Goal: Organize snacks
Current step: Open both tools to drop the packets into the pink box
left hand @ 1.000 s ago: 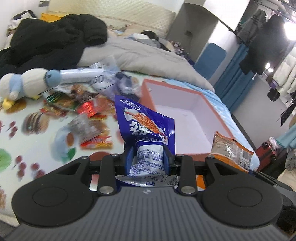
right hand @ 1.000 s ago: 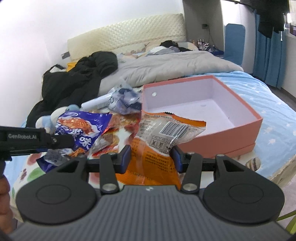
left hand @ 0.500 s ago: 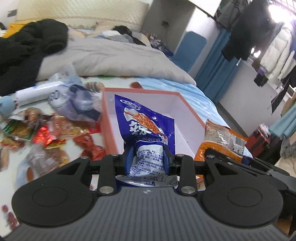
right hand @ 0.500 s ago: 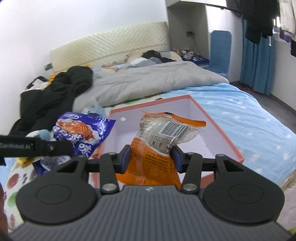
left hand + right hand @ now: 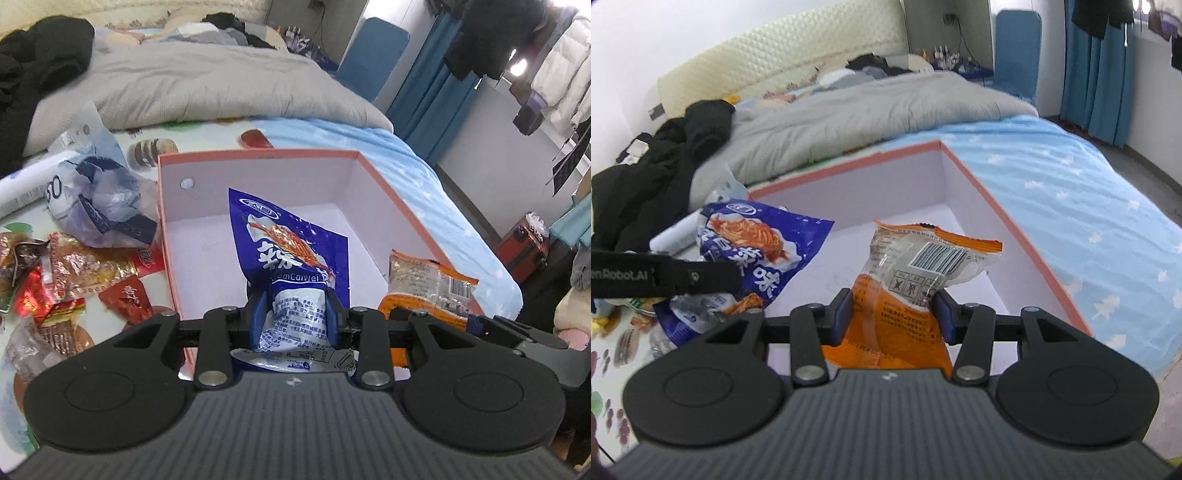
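The blue snack packet (image 5: 291,254) stands upright over the open pink box (image 5: 258,157), pinched low down by its crumpled white end so that most of its printed face rises free above the grip; my reading is that it is held by the bottom so it can drop flat onto the box floor once let go. The left gripper (image 5: 294,319) has its jaws closed partway on that end, one blue pad pressing each side, with the packet centred between them and its tail spilling back under the gripper body.

Just to its right, the orange snack packet (image 5: 908,295) is held the same way over the same box. The right gripper (image 5: 894,315) has its jaws set a little wider, clamped on the packet's orange lower half, while the clear top with the barcode leans forward and to the right beyond the pads. From the right wrist view the blue packet hangs beside it, near the box's left wall, so the two sit side by side rather than stacked, probably to land in separate spots.

The box looks bare inside, so sorting seems barely begun. It rests on the bed (image 5: 1071,184), with a heap of loose wrappers (image 5: 70,273) and a crumpled plastic bag (image 5: 99,199) lying just outside its left wall, apparently waiting their turn. A grey quilt (image 5: 207,81) lies beyond.
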Action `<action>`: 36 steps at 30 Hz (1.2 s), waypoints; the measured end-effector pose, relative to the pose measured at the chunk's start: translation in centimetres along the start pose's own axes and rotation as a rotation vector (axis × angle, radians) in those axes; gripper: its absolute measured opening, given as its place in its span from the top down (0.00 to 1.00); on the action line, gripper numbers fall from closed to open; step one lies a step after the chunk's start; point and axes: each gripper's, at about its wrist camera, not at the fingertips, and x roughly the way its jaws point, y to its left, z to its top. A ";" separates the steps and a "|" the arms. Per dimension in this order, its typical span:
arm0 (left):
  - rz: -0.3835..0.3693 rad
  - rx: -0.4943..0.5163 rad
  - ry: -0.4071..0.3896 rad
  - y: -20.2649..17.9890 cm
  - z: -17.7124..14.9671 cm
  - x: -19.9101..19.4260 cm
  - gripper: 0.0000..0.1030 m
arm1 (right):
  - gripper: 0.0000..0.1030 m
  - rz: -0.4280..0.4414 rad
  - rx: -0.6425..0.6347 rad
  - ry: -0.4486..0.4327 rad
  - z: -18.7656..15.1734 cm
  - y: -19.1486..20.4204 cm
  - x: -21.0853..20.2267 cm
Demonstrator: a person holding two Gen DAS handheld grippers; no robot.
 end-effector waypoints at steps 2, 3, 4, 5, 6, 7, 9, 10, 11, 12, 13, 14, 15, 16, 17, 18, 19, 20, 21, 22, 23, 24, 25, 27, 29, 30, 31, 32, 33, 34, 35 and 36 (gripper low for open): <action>0.000 -0.001 0.011 0.3 0.1 0.7 0.63 | 0.51 -0.002 0.003 0.017 -0.1 -0.3 0.9; 0.002 -0.002 0.015 0.5 0.1 1.0 0.63 | 0.51 -0.002 0.006 0.025 -0.3 -0.3 1.2; 0.004 -0.004 0.018 0.6 0.1 1.1 0.63 | 0.51 -0.001 0.007 0.029 -0.4 -0.3 1.3; 0.006 -0.009 0.019 0.8 0.1 1.3 0.62 | 0.50 -0.004 0.008 0.033 -0.5 -0.3 1.5; 0.010 -0.016 0.016 0.9 0.1 1.2 0.62 | 0.49 -0.010 0.011 0.035 -0.6 -0.4 1.5; 0.018 -0.027 0.013 1.1 0.1 1.0 0.59 | 0.50 -0.017 0.017 0.038 -0.7 -0.5 1.6; 0.020 -0.039 -0.011 1.2 0.0 0.0 0.49 | 0.40 -0.036 0.035 0.055 -0.6 -0.6 1.9; 0.024 -0.036 -0.026 1.1 -0.1 -0.6 0.43 | 0.35 -0.041 0.046 0.062 -0.4 -0.8 2.2; 0.029 -0.030 -0.037 1.0 -0.2 -1.2 0.40 | 0.34 -0.036 0.060 0.061 -0.5 -0.9 2.0; 0.028 -0.026 -0.046 0.9 -0.2 -1.7 0.40 | 0.34 -0.026 0.072 0.055 -0.6 -0.9 1.6; 0.023 -0.022 -0.055 0.9 -0.3 -2.3 0.40 | 0.34 -0.024 0.076 0.054 -0.6 -0.9 1.5; 0.023 -0.020 -0.062 0.9 -0.4 -2.9 0.40 | 0.34 -0.023 0.074 0.053 -0.7 -0.7 1.2; 0.023 -0.020 -0.070 0.8 -0.5 -3.6 0.40 | 0.34 -0.023 0.069 0.049 -0.7 -0.5 0.8; 0.021 -0.020 -0.078 0.8 -0.7 -4.4 0.40 | 0.34 -0.023 0.065 0.043 -0.8 -0.4 0.4; 0.018 -0.019 -0.089 0.9 -0.8 -5.1 0.40 | 0.34 -0.024 0.063 0.036 -0.9 -0.2 -0.2; 0.017 -0.019 -0.098 0.8 -1.0 -5.9 0.40 | 0.34 -0.023 0.061 0.027 -1.1 0.1 -0.8; 0.015 -0.017 -0.110 0.7 -1.3 -6.8 0.40 | 0.34 -0.020 0.061 0.018 -1.1 0.3 -1.5; 0.014 -0.014 -0.118 0.7 -1.6 -7.6 0.40 | 0.34 -0.019 0.060 0.010 -1.2 0.5 -2.0; 0.012 -0.011 -0.124 0.6 -2.0 -8.4 0.40 | 0.34 -0.017 0.060 0.000 -1.4 0.7 -2.7; 0.010 -0.004 -0.129 0.6 -2.4 -9.2 0.40 | 0.34 -0.012 0.060 -0.009 -1.6 1.0 -3.4; 0.015 0.007 -0.132 0.5 -2.8 -10.0 0.40 | 0.34 -0.008 0.062 -0.017 -1.8 1.2 -4.1; 0.029 0.026 -0.144 0.3 -3.3 -11.1 0.40 | 0.34 -0.003 0.064 -0.025 -2.0 1.4 -4.7; 0.038 0.044 -0.158 0.2 -3.8 -12.1 0.40 | 0.34 0.001 0.063 -0.034 -2.3 1.7 -5.5; 0.038 0.053 -0.168 0.2 -4.8 -13.8 0.40 | 0.34 0.008 0.060 -0.048 -2.7 2.2 -6.7; 0.031 0.050 -0.183 0.3 -5.7 -15.4 0.40 | 0.34 0.014 0.061 -0.060 -3.3 2.7 -8.0; 0.033 0.050 -0.191 0.3 -6.1 -16.2 0.40 | 0.34 0.019 0.063 -0.066 -3.6 3.0 -8.6; 0.036 0.050 -0.199 0.3 -6.5 -16.9 0.40 | 0.34 0.024 0.064 -0.072 -3.8 3.2 -9.1; 0.037 0.048 -0.206 0.4 -7.0 -17.6 0.40 | 0.34 0.029 0.065 -0.078 -4.1 3.4 -9.6; 0.038 0.044 -0.210 0.4 -7.4 -18.2 0.40 | 0.34 0.034 0.065 -0.083 -4.3 3.7 -10.0; 0.039 0.038 -0.215 0.6 -7.9 -18.8 0.40 | 0.34 0.039 0.066 -0.085 -4.5 3.9 -10.4; 0.040 0.034 -0.220 0.7 -8.3 -19.3 0.40 | 0.34 0.043 0.067 -0.086 -4.6 4.2 -10.7; 0.044 0.028 -0.225 0.9 -8.7 -19.9 0.40 | 0.34 0.049 0.066 -0.091 -4.7 4.5 -11.1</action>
